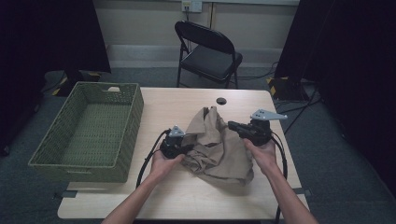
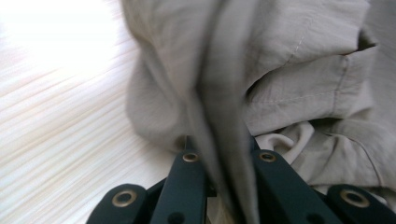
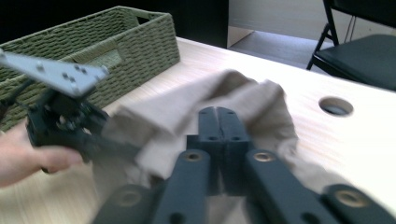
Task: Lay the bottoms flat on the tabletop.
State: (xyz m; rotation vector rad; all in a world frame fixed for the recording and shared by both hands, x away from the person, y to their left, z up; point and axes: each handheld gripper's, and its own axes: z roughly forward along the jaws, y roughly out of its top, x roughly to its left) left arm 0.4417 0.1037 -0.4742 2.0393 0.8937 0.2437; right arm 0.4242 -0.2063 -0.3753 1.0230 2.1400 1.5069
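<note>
The beige cloth (image 1: 215, 148) lies crumpled mid-worktop (image 1: 187, 196), right of the basket (image 1: 88, 128), its left edge pinched in the left gripper (image 1: 187, 148), its right side clamped by the right gripper (image 1: 232, 124).

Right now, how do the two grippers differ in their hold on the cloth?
The left gripper is shut on a fold of the cloth, near the table. The right gripper has its jaws together above the cloth, with no cloth visibly between them. Both are black and hand-held.
</note>
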